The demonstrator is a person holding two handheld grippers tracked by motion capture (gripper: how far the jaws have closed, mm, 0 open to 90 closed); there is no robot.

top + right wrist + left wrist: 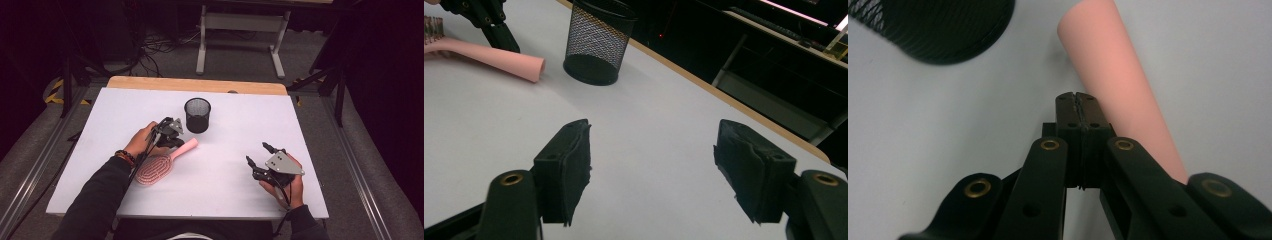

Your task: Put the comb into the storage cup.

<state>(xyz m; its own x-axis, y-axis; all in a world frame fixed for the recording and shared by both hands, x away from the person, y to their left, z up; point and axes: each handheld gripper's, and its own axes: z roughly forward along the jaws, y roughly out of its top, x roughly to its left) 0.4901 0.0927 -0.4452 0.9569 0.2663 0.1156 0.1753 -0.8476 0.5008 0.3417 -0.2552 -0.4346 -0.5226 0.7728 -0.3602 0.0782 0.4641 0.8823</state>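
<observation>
Just beside my left gripper [1079, 107], jaws pressed together on nothing, the pink hairbrush [165, 161] handle (mesh cup [197, 115] beyond), my right gripper [654, 170] well apart, gaping, empty.

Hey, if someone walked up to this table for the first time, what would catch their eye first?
Probably the pink hairbrush lying left of centre on the white table, the only bright colour there. The left claw, shut and empty, sits beside its handle. Just behind stands a black mesh cup, while the right claw hangs open, apart, near the front right.
</observation>
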